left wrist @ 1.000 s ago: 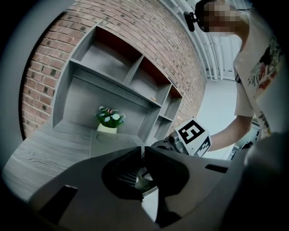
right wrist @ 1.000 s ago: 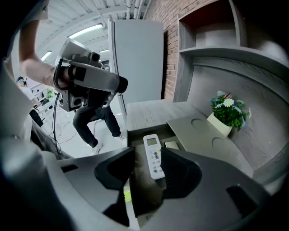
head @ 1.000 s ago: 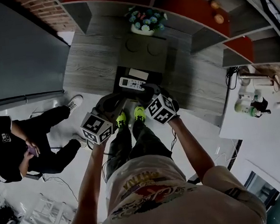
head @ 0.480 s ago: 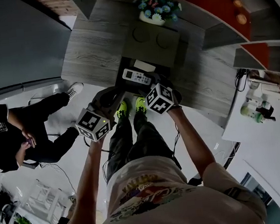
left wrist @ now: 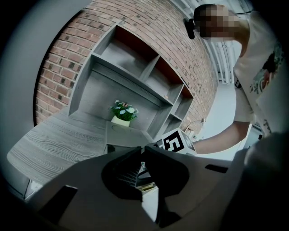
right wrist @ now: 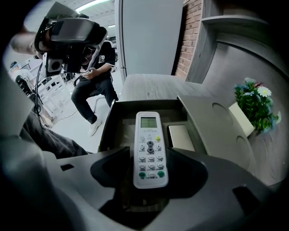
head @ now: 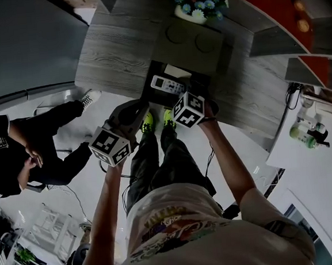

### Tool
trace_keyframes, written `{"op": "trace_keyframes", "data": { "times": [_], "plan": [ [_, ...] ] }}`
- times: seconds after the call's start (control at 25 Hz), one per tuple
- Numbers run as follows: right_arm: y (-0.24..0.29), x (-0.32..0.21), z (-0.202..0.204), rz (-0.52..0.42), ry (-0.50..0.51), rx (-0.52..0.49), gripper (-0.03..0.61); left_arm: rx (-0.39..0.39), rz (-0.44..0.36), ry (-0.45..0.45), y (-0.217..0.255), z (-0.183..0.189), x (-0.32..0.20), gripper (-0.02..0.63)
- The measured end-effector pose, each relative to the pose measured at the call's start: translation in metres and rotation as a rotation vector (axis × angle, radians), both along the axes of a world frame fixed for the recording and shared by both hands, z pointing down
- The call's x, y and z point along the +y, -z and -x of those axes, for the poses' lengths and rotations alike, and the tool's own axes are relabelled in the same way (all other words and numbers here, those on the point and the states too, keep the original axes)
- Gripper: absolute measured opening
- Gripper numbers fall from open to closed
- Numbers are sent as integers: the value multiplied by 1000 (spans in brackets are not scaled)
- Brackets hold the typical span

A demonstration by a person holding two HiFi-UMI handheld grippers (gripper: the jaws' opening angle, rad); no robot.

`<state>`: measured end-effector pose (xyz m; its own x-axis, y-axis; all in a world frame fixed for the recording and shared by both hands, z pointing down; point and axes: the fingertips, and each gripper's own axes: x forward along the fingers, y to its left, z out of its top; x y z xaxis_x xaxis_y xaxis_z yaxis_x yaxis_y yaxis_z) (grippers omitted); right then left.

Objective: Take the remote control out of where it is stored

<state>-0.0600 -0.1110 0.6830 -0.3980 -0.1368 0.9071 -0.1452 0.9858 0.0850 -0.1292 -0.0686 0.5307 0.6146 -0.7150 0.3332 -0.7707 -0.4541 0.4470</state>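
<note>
Down in the worktop's (right wrist: pixel 149 85) open drawer (right wrist: pixel 110 122) the remote control (right wrist: pixel 149 135) lies flat, its button end between the right gripper's (right wrist: pixel 150 155) jaws, which have just been opening wide and aren't pinching yet. Meanwhile the left gripper (left wrist: pixel 141 149) is closed, empty. Clamp only that end and it may tip and slip back.

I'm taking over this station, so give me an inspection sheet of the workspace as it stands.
Surface: grey wood desktop, drawer open.
Job's things: white remote lying face up in drawer.
Clutter: pale flat box beside remote; flower pot at the back.
Grippers: left gripper shut, empty; right gripper, jaws have just been opening, remote between them, apparently not gripped.
Cables: cable hanging below left gripper.
Surroundings: seated person, brick wall.
</note>
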Motion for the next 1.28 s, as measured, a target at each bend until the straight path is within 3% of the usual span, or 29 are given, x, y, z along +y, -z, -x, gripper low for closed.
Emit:
{"op": "trace_keyframes", "data": {
  "times": [0.24,0.56,0.84,1.12,1.28],
  "plan": [
    [-6,9,0,10,15,14,236,9,7,4,-3,5,3,8],
    [-11,10,0,119,-26,-50,235,24,10,3,-7,7,7,8],
    [-10,7,-2,98,-26,-59,235,25,8,2,-4,7,10,8],
    [-2,15,-4,229,-137,-100,233,19,4,13,0,14,16,8],
    [6,13,-6,244,-172,-139,233,19,-4,13,2,13,14,8]
  ]
}}
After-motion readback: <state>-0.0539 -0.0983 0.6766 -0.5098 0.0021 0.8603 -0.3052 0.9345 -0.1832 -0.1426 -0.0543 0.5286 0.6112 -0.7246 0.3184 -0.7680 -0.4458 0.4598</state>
